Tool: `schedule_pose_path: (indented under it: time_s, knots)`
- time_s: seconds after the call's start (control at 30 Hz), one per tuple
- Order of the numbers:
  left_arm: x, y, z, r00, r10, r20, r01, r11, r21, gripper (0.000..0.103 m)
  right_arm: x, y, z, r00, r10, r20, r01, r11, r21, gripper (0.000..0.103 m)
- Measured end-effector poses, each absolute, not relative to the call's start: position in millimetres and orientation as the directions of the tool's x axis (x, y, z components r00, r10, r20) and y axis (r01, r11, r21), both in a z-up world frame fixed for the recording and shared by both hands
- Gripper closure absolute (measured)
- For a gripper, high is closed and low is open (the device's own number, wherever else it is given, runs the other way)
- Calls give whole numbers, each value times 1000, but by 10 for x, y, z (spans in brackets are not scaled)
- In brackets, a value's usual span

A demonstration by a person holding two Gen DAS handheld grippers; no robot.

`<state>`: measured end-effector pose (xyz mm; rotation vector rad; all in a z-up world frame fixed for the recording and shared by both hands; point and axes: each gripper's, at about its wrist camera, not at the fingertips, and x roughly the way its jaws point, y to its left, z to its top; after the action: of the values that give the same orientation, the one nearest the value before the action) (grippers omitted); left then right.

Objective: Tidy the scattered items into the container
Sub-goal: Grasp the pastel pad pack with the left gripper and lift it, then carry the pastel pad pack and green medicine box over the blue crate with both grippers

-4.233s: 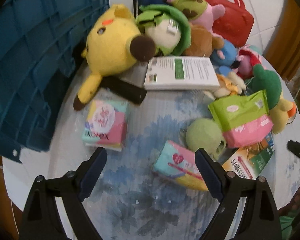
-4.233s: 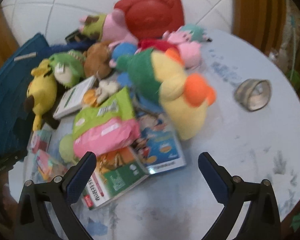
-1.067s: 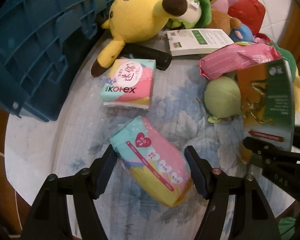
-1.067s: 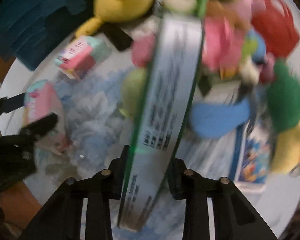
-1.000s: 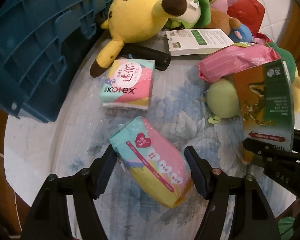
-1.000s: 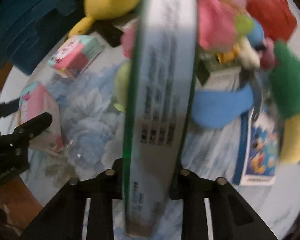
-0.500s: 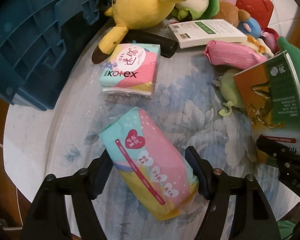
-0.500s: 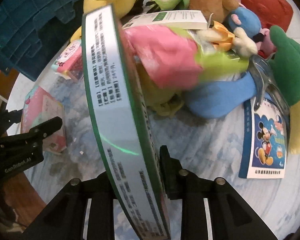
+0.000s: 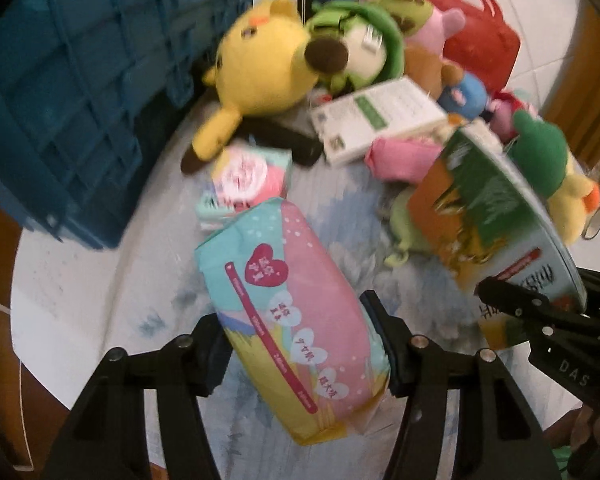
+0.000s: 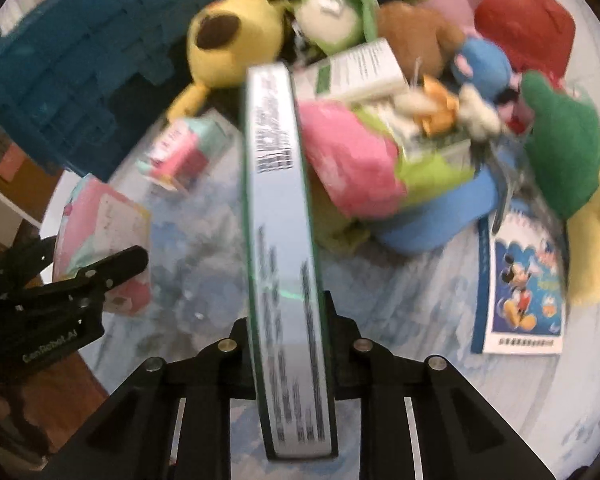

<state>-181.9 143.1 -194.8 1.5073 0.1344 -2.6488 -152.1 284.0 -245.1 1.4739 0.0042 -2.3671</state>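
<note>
Left-wrist view shows the left tongs (image 9: 300,344) closed around a pastel pink-and-teal sanitary pad pack (image 9: 296,312), their jaws having just been narrowing onto it until both pads press its sides. A second ago that pack lay flat on the floral worktop (image 9: 80,280) between open jaws; now it sits higher in the frame and tilted, so I'd judge it lifted clear. A smaller Kotex pack (image 9: 246,178) lies behind it on the worktop, close by the yellow plush (image 9: 260,68).

Over on the other side, the right tongs (image 10: 288,344) are pinched tight on a flat green-and-orange box (image 10: 282,216), held edge-on and raised above the heap of plush toys, with the pink-and-green soft pack (image 10: 364,160) just beside it and the Mickey Mouse booklet (image 10: 520,284) flat on the worktop to the right. Half a second ago the box leaned off to the left; now it stands nearly straight.

Both hands are loaded, then. The blue crate (image 9: 80,80) stands at the far left, touching the worktop's edge, well apart from both items. Carrying them across and letting go above it looks like the next business, with most of the pile left to clear.
</note>
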Motion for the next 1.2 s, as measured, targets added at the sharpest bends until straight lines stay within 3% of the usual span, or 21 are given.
schedule_pose_path:
  time_s: [0.57,1.2]
  knots:
    - [-1693,1420,-1591,-570,-22,-821,99,-994,-42,45,-1465,2604,-1854,-513,-303,-803,312,-937,155,83]
    - [-1716,1447,-834,-692,4,-722,38,-998,-42,45,-1477,2504,-941,-665,-281,-692,336,-940,59,84]
